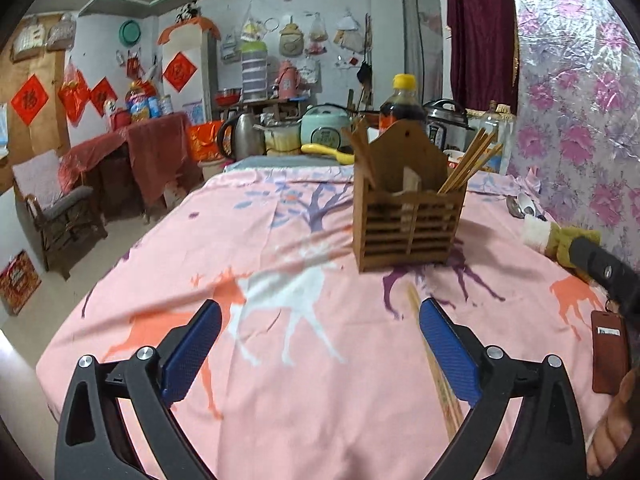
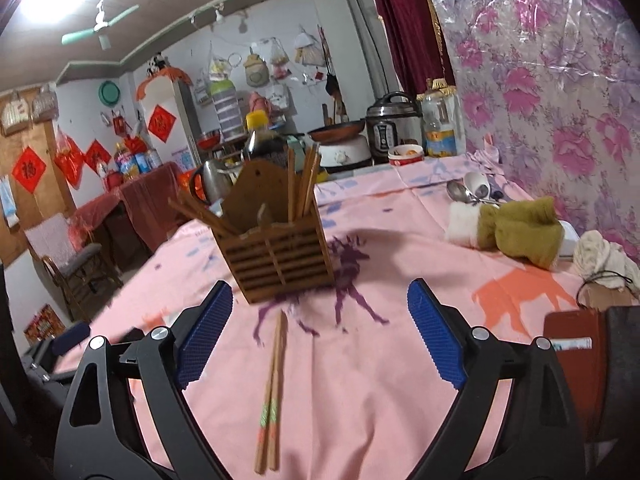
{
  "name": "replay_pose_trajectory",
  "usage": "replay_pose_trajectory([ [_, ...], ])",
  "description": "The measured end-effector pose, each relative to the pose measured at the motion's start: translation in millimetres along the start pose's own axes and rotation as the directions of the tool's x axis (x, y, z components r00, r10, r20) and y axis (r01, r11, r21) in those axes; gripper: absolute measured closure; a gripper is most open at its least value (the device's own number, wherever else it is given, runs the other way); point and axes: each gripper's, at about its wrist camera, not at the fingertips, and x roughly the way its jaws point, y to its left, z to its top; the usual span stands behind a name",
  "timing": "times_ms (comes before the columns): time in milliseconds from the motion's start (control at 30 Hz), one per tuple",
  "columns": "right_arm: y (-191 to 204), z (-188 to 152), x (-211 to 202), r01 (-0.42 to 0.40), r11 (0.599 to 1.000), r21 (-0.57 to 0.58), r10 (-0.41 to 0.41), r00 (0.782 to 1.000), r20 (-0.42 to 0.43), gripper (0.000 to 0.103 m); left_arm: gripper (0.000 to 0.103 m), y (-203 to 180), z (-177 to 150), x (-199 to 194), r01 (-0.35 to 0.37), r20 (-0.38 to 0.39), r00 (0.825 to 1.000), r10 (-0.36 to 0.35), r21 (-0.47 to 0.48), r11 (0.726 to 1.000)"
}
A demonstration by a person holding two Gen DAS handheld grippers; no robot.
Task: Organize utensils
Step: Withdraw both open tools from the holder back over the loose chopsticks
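A pair of chopsticks point(image 2: 272, 396) lies flat on the pink cloth point(image 2: 360, 400), just short of the wooden holder point(image 2: 276, 256), and it's this pair the next move hangs on. Their long axis runs almost straight away from the right claw point(image 2: 320, 332), tips toward the holder, painted ends toward the person. They sit between its blue pads point(image 2: 436, 344), a bit left of centre, not touched by either. That claw is spread wide with nothing in it.

The left claw point(image 1: 320, 348) is spread wide too, and empty. From its side the chopsticks point(image 1: 434, 364) run along the inside of its right-hand pad, half hidden behind it, so they're off to its edge rather than centred.

I'd judge the right hand the better placed of the two. As the sticks lie along the claw's own line, closing on them would catch them across their width, side by side, which looks workable (they're thin and lie close together, so one could slip out).

The holder stands upright beyond, already bearing more chopsticks in both compartments. Spoons point(image 2: 468, 192) lie farther off to the right, near the flowered wall, well apart from either claw
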Motion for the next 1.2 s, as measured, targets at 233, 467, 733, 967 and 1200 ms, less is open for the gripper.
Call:
replay_pose_trajectory([
  [233,18.9,-37.3,-3.2,0.025,0.99,-0.14,-0.029,0.999,-0.031,0.016,0.006,11.7,-21.0,-2.1,-0.063,-0.017,0.998,0.063,0.007,0.998],
  [467,22.9,-66.4,-0.8,0.041,0.969,-0.242,-0.06,0.995,-0.074,0.016,0.006,14.5,-38.6,10.2,-0.064,-0.068,0.996,0.064,0.006,0.998],
  [733,7.8,-73.9,4.2,0.044,0.979,-0.199,-0.07,0.99,-0.125,0.016,0.006,4.3,-48.9,15.2,-0.056,-0.087,0.994,0.059,0.039,0.998],
  [967,-4.1,-73.8,8.1,0.082,0.984,-0.161,-0.105,0.984,-0.143,0.015,0.006,1.1,-56.8,20.2,-0.039,-0.113,0.993,0.044,0.053,0.998],
  [1200,-28.2,-72.0,21.3,0.13,0.99,-0.057,-0.139,0.969,-0.204,0.015,0.006,-13.0,-66.3,23.9,0.059,-0.156,0.987,-0.044,0.09,0.994],
])
